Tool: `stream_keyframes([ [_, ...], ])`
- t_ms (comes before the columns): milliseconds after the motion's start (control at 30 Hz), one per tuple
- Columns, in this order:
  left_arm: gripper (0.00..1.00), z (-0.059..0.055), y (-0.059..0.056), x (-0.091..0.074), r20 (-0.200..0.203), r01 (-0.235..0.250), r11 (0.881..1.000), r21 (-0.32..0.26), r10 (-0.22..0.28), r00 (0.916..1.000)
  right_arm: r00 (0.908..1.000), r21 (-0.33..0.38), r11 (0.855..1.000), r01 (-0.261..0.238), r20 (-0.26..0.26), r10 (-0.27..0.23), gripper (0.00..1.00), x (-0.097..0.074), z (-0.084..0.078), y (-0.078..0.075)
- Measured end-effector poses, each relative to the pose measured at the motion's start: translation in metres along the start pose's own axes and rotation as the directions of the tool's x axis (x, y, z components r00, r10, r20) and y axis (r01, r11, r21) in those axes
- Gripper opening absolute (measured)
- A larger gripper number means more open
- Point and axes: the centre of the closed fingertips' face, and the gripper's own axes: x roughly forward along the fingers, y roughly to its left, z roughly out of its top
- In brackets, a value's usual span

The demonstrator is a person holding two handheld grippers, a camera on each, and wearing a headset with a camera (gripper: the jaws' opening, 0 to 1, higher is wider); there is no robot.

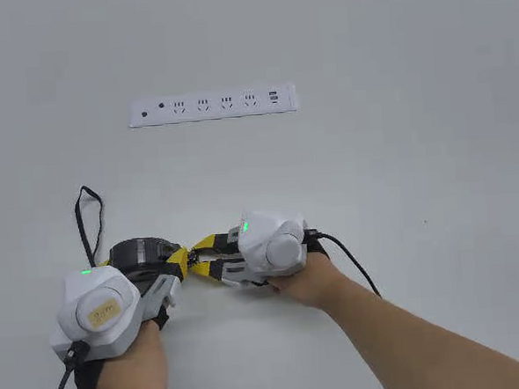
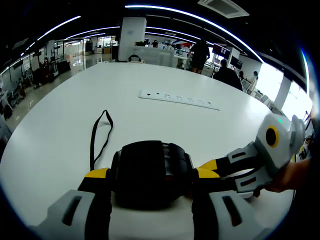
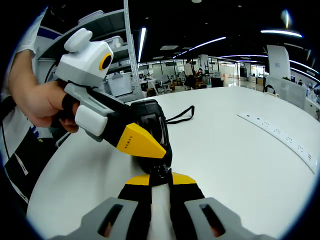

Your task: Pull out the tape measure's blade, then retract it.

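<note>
The left tool (image 2: pixel 152 175) is clamped across the flat sides of the tape measure (image 1: pixel 144 253), whose black case rests on the white worktop (image 1: pixel 398 151) toward the edge nearest the person. The case's wrist strap (image 1: pixel 87 223) trails loose behind it. The right tool (image 3: pixel 160 180) points straight at the case's mouth, its yellow tips pressed together on what looks like the end hook (image 3: pixel 159 172) of the blade. The blade itself is not yet drawn out. A white power strip (image 1: pixel 213 105) lies well apart, further in toward the worktop's middle.

The case looks compact, rigid and fairly dense, with a rubbery skin that should grip well, so holding it by the broad sides suits it. The hook is the only sensible hold on the blade: small, thin metal, probably slick, so a firm, square pinch matters. The blade will likely be springy and stiff along its length but prone to buckle if bent, and it will pull back steadily against the draw.
</note>
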Motion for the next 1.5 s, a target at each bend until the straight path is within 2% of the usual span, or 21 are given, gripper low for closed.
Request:
stream_keyframes([
  [933,0.63,0.0022,-0.0013,-0.0026,0.0,0.0,1.0,-0.011,0.0,1.0,0.9998,-0.013,1.0,-0.021,-0.008,0.021,0.11,0.0064,0.0018,0.0001],
  [1500,0.64,0.0016,-0.0002,-0.0017,0.008,0.003,1.0,-0.017,-0.003,1.0,0.9999,0.004,1.0,-0.016,-0.001,0.016,0.12,0.0062,0.0017,-0.0003],
])
